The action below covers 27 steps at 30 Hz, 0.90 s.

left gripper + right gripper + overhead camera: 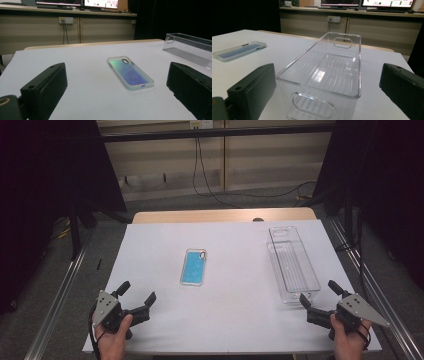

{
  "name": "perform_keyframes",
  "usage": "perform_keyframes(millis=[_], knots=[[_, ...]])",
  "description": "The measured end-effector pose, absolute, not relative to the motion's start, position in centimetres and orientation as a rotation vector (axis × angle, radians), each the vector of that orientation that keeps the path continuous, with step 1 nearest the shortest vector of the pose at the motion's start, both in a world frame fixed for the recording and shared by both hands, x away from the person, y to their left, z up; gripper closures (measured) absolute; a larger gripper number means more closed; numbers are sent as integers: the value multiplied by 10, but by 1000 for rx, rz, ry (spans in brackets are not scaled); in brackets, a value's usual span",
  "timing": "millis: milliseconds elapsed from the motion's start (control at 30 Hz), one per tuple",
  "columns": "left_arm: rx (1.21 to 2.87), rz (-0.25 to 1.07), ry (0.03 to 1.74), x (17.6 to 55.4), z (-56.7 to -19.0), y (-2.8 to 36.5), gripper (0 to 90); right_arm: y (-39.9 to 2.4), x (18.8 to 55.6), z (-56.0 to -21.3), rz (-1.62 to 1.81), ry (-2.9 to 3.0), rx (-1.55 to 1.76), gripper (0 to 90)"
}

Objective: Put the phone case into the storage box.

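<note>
A blue phone case [193,267] with a clear rim lies flat near the middle of the white table [225,320]; the left gripper view has the same phone case [130,72] ahead between the jaws, well beyond them. A clear plastic bin [292,263] stands at the right, long side running away from me. My left gripper [137,296] rests open at the front left, nothing between its jaws. At the front right my right gripper [320,293] is open, just short of the clear bin's near end [324,82], its jaws standing apart on either side of it without touching.
Beyond the white table's far edge [225,215] are a wooden strip, a grey floor, a trailing cable [210,185] and a beige wall. Dark curtains hang at both sides. Metal rails [55,300] run along the floor on each side of the table.
</note>
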<state>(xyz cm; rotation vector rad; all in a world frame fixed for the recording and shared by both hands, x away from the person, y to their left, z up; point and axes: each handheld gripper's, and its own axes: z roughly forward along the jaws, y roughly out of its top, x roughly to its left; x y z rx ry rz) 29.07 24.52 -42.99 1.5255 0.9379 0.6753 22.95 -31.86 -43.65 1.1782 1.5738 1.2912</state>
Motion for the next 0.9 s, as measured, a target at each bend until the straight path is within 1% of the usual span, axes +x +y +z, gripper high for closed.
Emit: perform_keyframes(millis=[267,433,467,600,667,833,867,900], knots=[[1542,633,933,298,-430,236,31,-319,226,-436,1280,1568,1179,0],[1553,651,937,303,-432,233,20,-319,225,-436,1280,1574,1180,1],[1551,631,949,304,-435,233,22,-319,225,-436,1280,1574,1178,1],[1544,618,957,307,-434,233,25,-319,226,-436,1282,1579,1181,2],[1550,585,952,314,-432,228,31,-319,225,-436,1283,1577,1178,2],[1563,598,929,319,-431,220,18,-319,225,-436,1278,1573,1179,2],[1560,570,933,320,-432,217,18,-319,225,-436,1280,1573,1180,2],[1565,574,930,321,-432,216,16,-319,225,-436,1279,1574,1178,2]])
